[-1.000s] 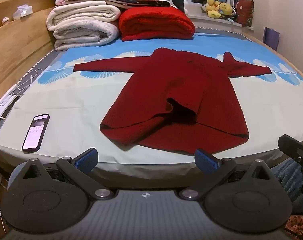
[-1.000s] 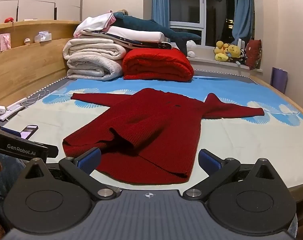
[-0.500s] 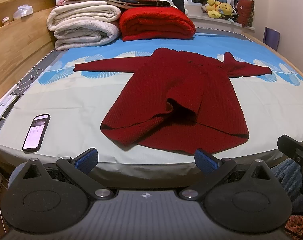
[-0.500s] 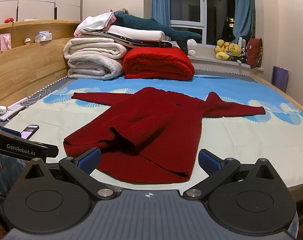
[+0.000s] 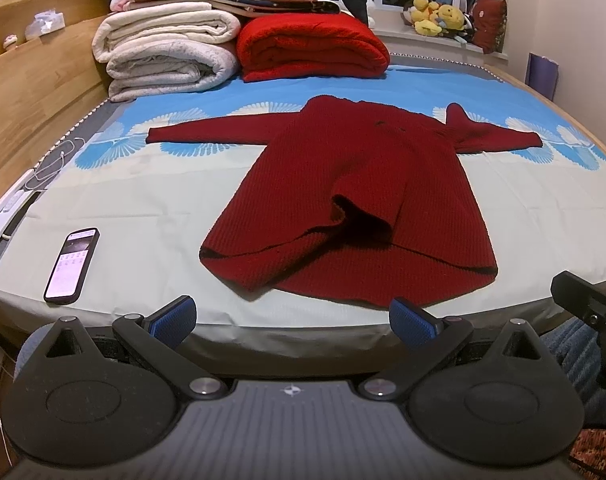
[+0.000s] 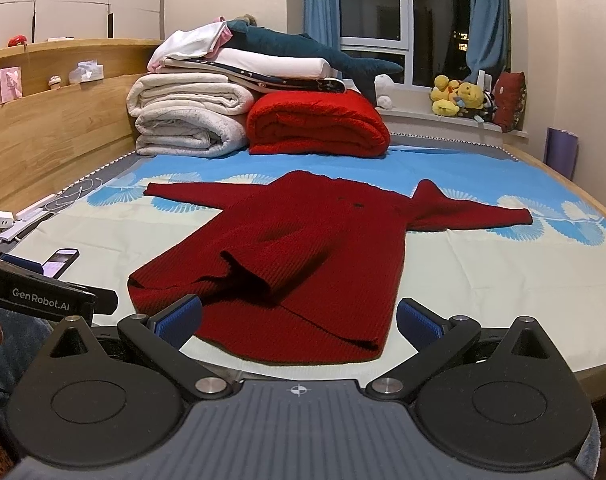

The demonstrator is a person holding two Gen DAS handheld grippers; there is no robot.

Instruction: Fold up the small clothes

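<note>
Both the left tongs (image 5: 293,315) and the right tongs (image 6: 299,317) are hanging released at the bed's (image 5: 143,208) near edge, facing the red sweater (image 5: 359,200), which is lying flat lengthwise away from them, its hem nearest, roughly equidistant from both.

Home bedroom, wide bed (image 6: 483,264) (wooden headboard), folded blankets (image 6: 191,120), plush toys (image 6: 457,94) on windowsill, curtains (image 6: 489,16)
</note>
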